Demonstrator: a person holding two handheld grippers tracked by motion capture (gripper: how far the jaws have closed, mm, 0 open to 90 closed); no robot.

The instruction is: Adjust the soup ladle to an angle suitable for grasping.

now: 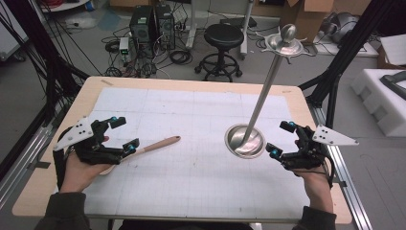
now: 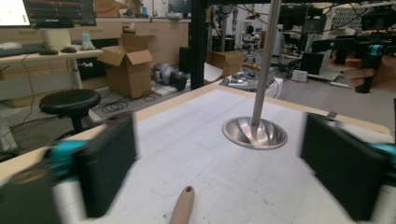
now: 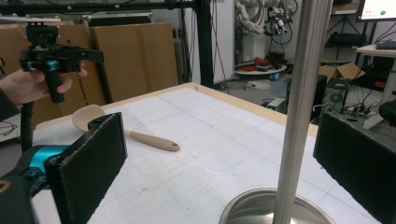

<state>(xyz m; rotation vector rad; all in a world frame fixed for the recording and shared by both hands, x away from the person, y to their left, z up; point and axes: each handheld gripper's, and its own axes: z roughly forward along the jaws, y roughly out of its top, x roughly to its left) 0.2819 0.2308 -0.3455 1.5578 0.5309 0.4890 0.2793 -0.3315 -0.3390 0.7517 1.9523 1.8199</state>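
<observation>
On table (image 1: 57,191): one spoon (image 1: 152,145), one stand (image 1: 245,141)

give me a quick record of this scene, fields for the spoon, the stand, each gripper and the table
spoon: wooden spoon lying flat on the white mat, handle tip pointing toward the stand
stand: metal stand, round base on the mat, tall pole rising to a hooked top with a ball
left gripper: left gripper open, low over the spoon's bowl end, handle between the jaws, pads not pressing it
right gripper: right gripper open, beside the stand's base, the pole between its jaws in the right gripper view, not touching
table: wooden table under the mat
</observation>
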